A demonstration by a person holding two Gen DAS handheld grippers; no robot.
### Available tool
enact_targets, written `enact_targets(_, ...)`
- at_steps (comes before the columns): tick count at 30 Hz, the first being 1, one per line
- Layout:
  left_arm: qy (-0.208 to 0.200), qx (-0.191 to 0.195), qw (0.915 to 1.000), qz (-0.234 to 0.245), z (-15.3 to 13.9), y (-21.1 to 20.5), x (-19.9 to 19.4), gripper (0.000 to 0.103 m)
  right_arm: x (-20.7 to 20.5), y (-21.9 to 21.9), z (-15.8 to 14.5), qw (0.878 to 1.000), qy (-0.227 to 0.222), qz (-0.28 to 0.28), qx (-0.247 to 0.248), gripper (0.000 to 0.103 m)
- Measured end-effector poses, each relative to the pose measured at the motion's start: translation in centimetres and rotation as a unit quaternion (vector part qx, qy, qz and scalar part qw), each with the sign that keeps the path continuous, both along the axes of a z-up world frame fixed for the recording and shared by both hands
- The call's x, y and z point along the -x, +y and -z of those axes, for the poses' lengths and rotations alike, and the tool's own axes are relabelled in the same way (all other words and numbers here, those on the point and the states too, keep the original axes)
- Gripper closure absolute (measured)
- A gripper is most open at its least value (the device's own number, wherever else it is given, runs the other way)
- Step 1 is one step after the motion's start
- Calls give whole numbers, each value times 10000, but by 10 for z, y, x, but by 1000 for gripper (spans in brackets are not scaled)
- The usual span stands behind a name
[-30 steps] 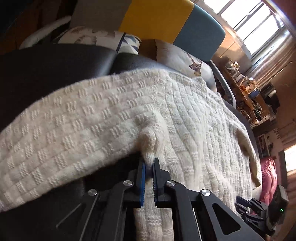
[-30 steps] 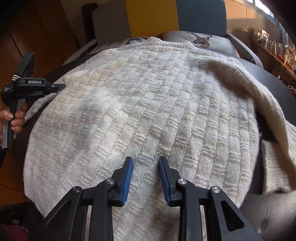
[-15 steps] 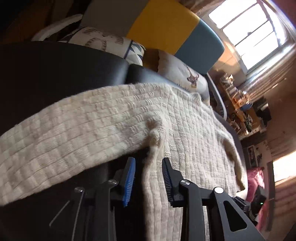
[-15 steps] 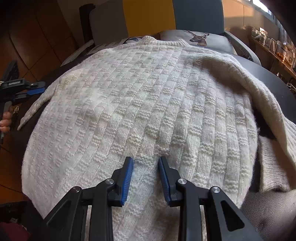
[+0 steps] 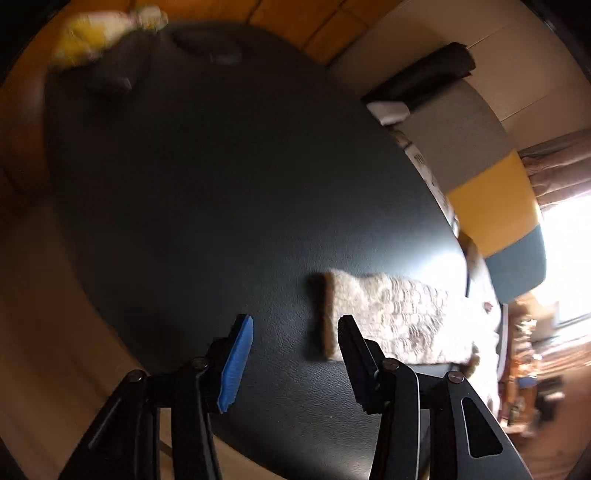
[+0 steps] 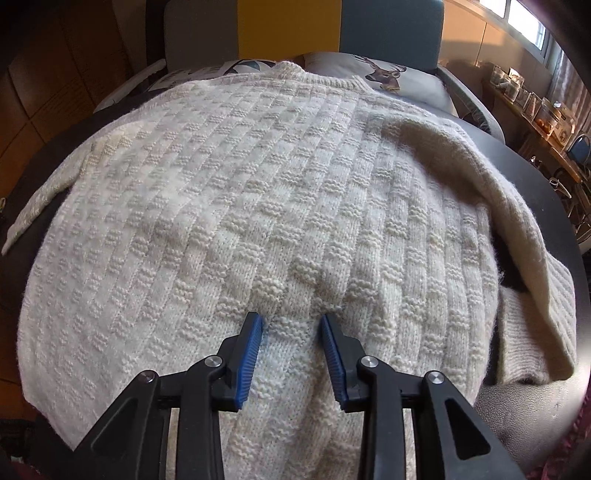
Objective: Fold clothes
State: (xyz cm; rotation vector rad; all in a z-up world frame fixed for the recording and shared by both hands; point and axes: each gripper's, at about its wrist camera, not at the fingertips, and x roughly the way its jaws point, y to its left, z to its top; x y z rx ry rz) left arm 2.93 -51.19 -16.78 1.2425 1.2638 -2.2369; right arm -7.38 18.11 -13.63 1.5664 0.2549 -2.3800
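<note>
A cream knitted sweater [image 6: 280,206] lies spread flat over the dark round table [image 6: 543,173], collar at the far side. Its right sleeve [image 6: 517,229] is folded in over the body. My right gripper [image 6: 291,321] stands open low over the near hem, a ridge of knit between its blue pads, which do not close on it. In the blurred left wrist view, the left sleeve's cuff end [image 5: 373,314] rests on the table [image 5: 229,184]. My left gripper [image 5: 295,325] hangs open above the bare table, just left of the cuff, holding nothing.
A grey, yellow and blue sofa back [image 6: 288,29] with a deer-print cushion [image 6: 388,74] stands beyond the table. A shelf of small items [image 6: 532,107] runs along the right under a window. A dark object and something yellow [image 5: 96,33] lie at the table's far edge.
My left gripper has let go of the sweater, opened wide and swung away leftward, so it now faces the bare table and the sleeve cuff. The right gripper stays over the hem.
</note>
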Motion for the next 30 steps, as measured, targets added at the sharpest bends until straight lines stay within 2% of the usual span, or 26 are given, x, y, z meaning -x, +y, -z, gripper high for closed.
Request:
enact_targets(5, -167, 127, 9990, 383, 15, 20, 42, 54, 2, -6, -10, 9998, 128, 126, -121, 69)
enact_targets(8, -211, 249, 9979, 554, 15, 27, 57, 52, 3, -14, -18, 9995, 280, 87, -151, 69)
enact_targets(10, -346, 555, 9954, 702, 14, 35, 66, 53, 5, -22, -23, 9992, 358, 10, -165, 69)
enact_targets(11, -419, 720, 9935, 778, 13, 39, 70, 60, 7, -27, -25, 9992, 377, -33, -145, 69)
enact_targets(13, -628, 1130, 9869, 961, 14, 50, 78, 84, 12, -37, -27, 9992, 367, -144, -46, 68)
enact_targets(15, -576, 1130, 9880, 877, 14, 50, 82, 92, 17, -50, -27, 9991, 330, -272, 45, 68)
enact_targets(18, -229, 1187, 9917, 443, -2, 38, 81, 93, 30, -73, -29, 9980, 275, -486, 297, 68)
enact_targets(21, 97, 1331, 9908, 214, -23, 27, 86, 93, 47, -94, -32, 9955, 234, -673, 630, 68)
enact_targets(26, 73, 1686, 9852, 312, -38, 23, 116, 93, 95, -131, -40, 9901, 295, -968, 976, 68)
enact_targets(30, -5, 1801, 9834, 219, -38, 12, 134, 93, 143, -165, -39, 9888, 420, -1107, 907, 68)
